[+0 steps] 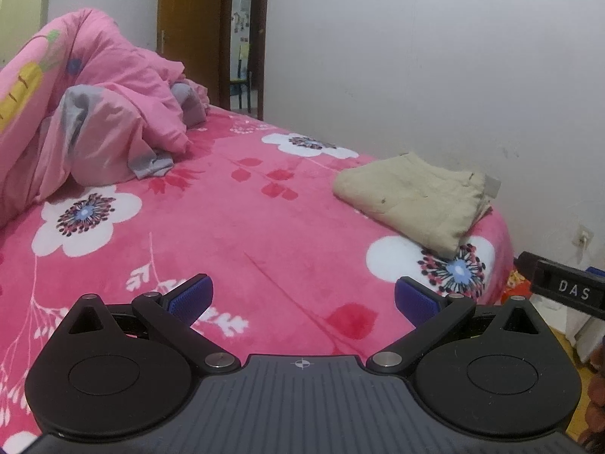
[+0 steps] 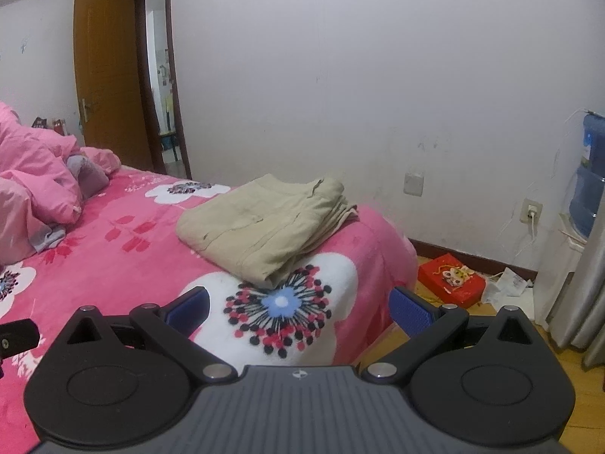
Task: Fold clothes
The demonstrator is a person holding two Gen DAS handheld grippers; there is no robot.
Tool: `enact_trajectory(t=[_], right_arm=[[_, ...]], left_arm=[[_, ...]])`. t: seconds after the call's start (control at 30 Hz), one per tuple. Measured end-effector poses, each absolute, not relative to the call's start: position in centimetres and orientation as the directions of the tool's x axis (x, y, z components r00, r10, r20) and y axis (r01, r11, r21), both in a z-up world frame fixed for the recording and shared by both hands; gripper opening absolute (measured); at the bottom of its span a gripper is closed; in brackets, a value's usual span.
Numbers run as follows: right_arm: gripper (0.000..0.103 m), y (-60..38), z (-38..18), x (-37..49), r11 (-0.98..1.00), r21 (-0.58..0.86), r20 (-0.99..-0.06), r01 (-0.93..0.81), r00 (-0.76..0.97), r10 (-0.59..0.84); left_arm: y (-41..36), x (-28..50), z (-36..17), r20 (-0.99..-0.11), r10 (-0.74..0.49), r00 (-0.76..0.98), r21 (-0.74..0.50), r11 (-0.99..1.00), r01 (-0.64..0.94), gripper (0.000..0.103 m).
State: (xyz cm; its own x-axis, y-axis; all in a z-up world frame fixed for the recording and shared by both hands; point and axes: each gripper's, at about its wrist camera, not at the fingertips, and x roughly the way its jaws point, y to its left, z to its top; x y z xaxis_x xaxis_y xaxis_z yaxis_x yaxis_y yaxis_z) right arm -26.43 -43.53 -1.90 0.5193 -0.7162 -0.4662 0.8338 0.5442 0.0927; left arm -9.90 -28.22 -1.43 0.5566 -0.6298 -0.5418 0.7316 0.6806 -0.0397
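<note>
Your left tongs [image 1: 303, 299] are spread wide and hold nothing — blue pads [image 1: 191, 297] apart over the pink flowered blanket [image 1: 234, 227]. Your right tongs [image 2: 298, 304] are spread just as wide and also empty, hanging over the bed's corner above a large white flower [image 2: 280, 302] in the print.

The folded beige garment [image 1: 416, 198] lies ahead of the left tongs and off to their right, near the bed's far edge by the wall. From the right tongs the garment [image 2: 264, 223] sits straight ahead and a little left, its near corner just past the white flower, clear of both pads.

A heap of pink bedding [image 1: 94, 106] is piled well ahead and to the left of the left tongs. Right of the right tongs, on the floor beyond the bed, lies a red box [image 2: 452, 278] — farther right stands a water dispenser [image 2: 588, 181].
</note>
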Motion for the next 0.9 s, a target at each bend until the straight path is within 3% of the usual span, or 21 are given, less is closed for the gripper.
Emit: enact_trajectory(t=[0.7,0.9], right_arm=[[0.103,-46.3,-1.0,-25.4,0.666,0.011,-0.335,0.746,0.63,-0.7],[0.103,-46.9,-2.3,-24.6,0.676,0.02,-0.365,0.736,0.635,-0.681]], left_arm=[[-31.3,-7.0,-2.5,-0.573,-0.647,0.504,-0.098,0.664,0.741,0.103],[-31.8,-6.0,-2.6,-0.583,-0.628,0.516,-0.097,0.684,0.723,0.103]])
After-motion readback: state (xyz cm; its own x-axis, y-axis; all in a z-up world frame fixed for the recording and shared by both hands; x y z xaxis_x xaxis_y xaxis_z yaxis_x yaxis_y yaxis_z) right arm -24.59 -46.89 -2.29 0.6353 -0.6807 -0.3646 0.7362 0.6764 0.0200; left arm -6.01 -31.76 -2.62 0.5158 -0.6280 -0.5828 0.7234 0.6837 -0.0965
